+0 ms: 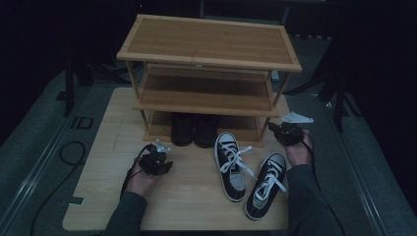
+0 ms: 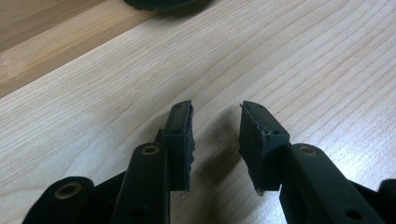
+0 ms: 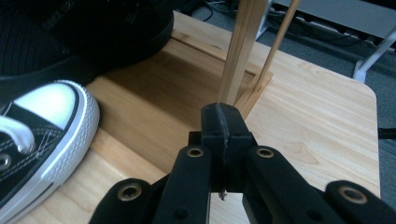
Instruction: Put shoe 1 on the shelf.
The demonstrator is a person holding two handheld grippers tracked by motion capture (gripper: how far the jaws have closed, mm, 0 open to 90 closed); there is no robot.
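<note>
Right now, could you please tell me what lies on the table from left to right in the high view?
Left gripper → dark boots on the rack's bottom shelf → left sneaker → right sneaker → right gripper.

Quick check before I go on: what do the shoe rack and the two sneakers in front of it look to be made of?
Shoe rack: looks like bamboo or light wood, smooth finish, with visible slat lines and grain. Sneakers: apparently black canvas with stitched seams, white laces, and white toe caps and sole edges, likely rubber.
</note>
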